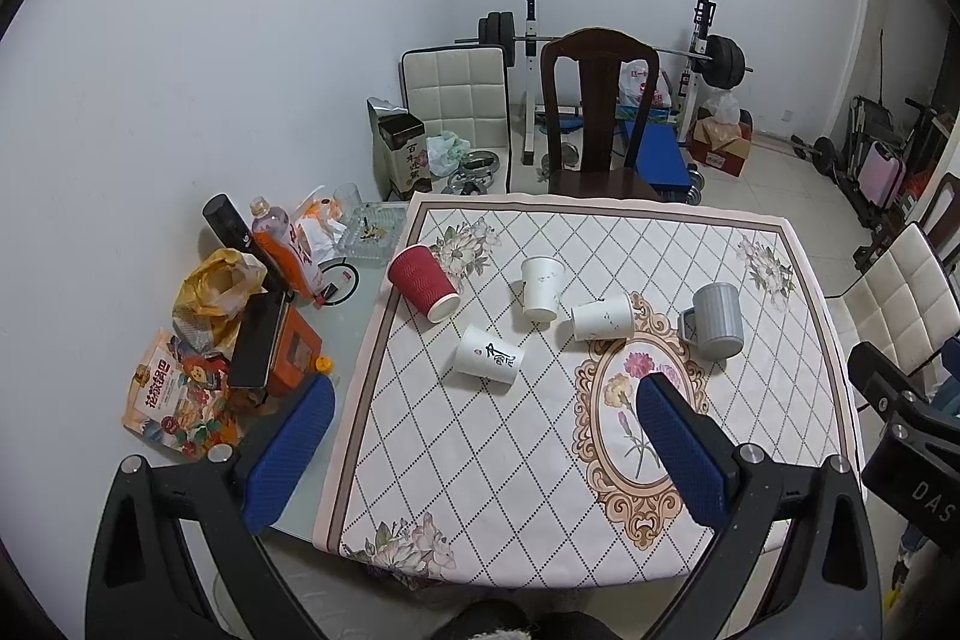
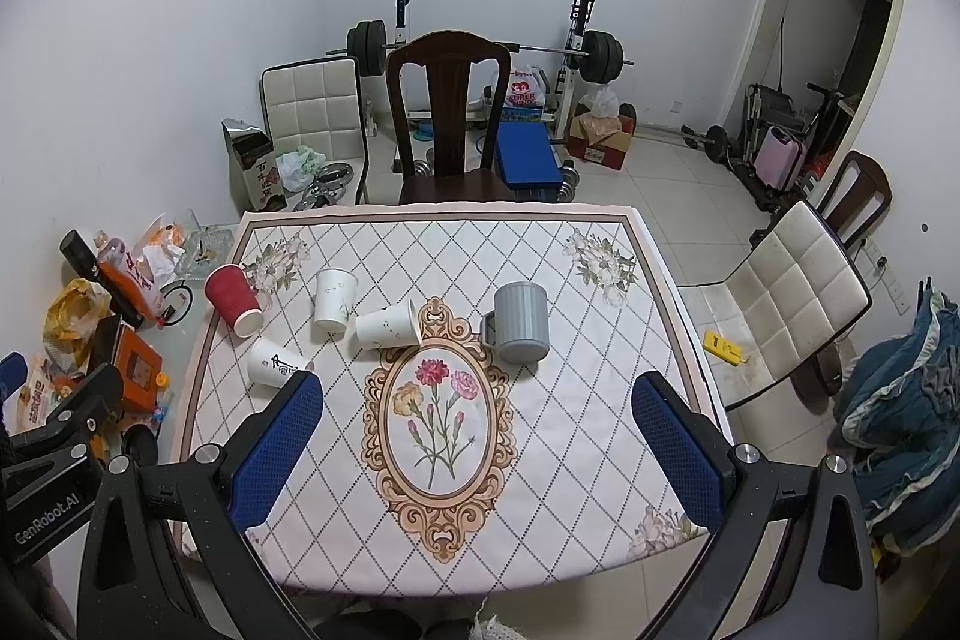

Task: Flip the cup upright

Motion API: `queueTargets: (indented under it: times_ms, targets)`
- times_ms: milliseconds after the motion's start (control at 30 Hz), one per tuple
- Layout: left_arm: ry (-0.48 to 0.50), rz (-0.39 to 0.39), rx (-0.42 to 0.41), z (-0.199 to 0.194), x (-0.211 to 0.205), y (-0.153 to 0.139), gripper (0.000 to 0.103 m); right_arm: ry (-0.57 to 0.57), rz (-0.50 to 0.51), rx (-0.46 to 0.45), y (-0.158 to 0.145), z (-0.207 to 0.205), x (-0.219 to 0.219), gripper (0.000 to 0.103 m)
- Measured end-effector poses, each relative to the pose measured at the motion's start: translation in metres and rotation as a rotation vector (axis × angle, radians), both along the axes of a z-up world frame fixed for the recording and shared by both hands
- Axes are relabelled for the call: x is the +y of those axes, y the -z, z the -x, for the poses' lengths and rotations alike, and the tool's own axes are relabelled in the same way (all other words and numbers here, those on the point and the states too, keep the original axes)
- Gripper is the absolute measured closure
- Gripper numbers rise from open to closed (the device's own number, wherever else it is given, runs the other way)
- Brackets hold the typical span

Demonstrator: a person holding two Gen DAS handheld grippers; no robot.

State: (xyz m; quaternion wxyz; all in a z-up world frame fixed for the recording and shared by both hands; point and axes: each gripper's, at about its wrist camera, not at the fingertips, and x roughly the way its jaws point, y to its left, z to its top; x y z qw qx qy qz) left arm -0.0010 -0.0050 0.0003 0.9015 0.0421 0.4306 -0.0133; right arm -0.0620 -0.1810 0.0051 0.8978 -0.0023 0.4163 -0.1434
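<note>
Cups scattered on counter beyond oval flower medallion. Grey ribbed mug upside down at medallion's upper right, handle facing left. White paper cup on side at medallion's top left; second white cup just left of it, rim down. Calligraphy cup and red ripple cup on sides farther left. Left gripper spread wide, holding nothing; right gripper likewise released, above medallion.

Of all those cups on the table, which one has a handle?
The grey cup, standing mouth down at the right end of the group. Its handle sticks out on its left side. The red cup and the three white paper cups have no handles.
</note>
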Motion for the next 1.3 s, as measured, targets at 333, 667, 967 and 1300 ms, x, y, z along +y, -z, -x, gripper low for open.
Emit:
queueTargets:
  times_ms: [333,667,967,1300]
  targets:
    - [0.003,0.002,0.002,0.001,-0.002,-0.001,0.000,-0.001,0.002,0.004,-0.005,-0.002,0.000,0.000]
    - [0.007,0.002,-0.004,0.011,-0.002,0.007,0.000,-0.001,0.002,-0.002,-0.006,0.005,-0.002,0.000]
    - [0.007,0.003,-0.002,0.010,-0.002,0.006,0.000,0.001,0.003,-0.001,-0.007,0.006,-0.001,0.000]
    - [0.005,0.004,-0.001,0.009,-0.002,0.005,0.000,0.001,0.004,-0.003,-0.007,0.006,-0.001,0.000]
